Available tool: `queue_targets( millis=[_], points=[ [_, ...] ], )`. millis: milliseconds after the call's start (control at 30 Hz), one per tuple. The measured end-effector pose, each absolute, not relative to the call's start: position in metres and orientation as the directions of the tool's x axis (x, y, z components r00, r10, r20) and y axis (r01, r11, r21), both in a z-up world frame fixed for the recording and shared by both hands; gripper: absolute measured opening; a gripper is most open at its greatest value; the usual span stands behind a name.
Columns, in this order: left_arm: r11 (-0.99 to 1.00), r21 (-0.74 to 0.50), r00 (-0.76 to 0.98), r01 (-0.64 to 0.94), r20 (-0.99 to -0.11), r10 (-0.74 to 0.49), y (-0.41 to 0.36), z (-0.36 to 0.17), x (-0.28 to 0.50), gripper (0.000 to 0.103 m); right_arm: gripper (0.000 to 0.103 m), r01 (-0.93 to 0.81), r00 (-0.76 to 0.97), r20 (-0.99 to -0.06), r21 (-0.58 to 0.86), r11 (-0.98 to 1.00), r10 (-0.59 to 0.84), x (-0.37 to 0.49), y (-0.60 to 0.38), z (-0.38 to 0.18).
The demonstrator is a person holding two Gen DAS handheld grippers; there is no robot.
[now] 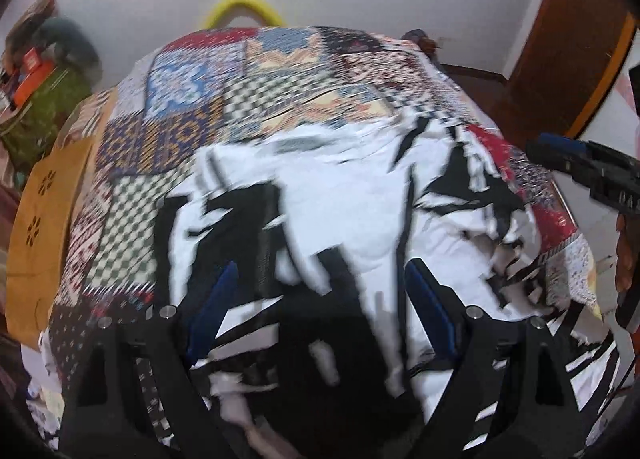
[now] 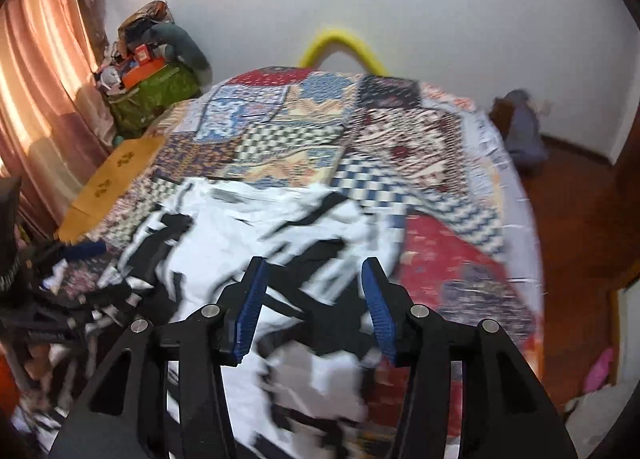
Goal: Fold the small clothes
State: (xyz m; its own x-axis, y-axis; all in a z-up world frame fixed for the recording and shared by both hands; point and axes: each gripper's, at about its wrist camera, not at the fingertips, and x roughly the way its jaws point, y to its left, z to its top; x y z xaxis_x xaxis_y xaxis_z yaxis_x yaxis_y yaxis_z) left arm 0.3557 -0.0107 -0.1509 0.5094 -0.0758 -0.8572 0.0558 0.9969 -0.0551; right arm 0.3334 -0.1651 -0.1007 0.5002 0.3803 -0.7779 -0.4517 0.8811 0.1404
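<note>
Your black-and-white garment (image 1: 360, 195) lies spread on the patchwork bedcover (image 1: 256, 99), in its near half. Your left gripper (image 1: 320, 299) hangs above the cloth with the jaws wide apart and nothing between the blue pads (image 1: 212, 311). The right gripper (image 2: 314, 309) is also released — its jaws stand apart over the garment, gripping nothing.

We've got the shirt (image 2: 224, 243) lying on the quilt (image 2: 452, 163), bags (image 2: 156, 99) off left, hoop (image 2: 344, 45) behind.
</note>
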Motion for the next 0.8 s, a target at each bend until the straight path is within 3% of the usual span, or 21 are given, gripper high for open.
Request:
queue_targets(
  millis=[300,500,633,800],
  points=[
    [0.989,-0.076,0.439,0.129,-0.890,-0.125,-0.071,-0.183,0.418,0.081,0.045,-0.413,0.478,-0.821,0.104,0.905,0.312,0.329,-0.206,-0.138],
    [0.977,-0.122,0.375,0.172,-0.910,-0.180,-0.097,-0.207,0.438,0.045,0.045,-0.431,0.431,-0.838,0.134,0.892,0.334,0.332,-0.204,-0.161],
    [0.979,-0.096,0.396,0.182,-0.904,-0.162,-0.107,-0.209,0.437,0.014,0.045,-0.456,0.418,-0.842,0.131,0.880,0.342,0.330,-0.197,-0.168],
    [0.979,-0.122,0.468,0.164,-0.864,-0.186,-0.095,-0.181,0.425,0.008,0.045,-0.464,0.409,-0.841,0.142,0.874,0.354,0.328,-0.193,-0.171]
  ],
)
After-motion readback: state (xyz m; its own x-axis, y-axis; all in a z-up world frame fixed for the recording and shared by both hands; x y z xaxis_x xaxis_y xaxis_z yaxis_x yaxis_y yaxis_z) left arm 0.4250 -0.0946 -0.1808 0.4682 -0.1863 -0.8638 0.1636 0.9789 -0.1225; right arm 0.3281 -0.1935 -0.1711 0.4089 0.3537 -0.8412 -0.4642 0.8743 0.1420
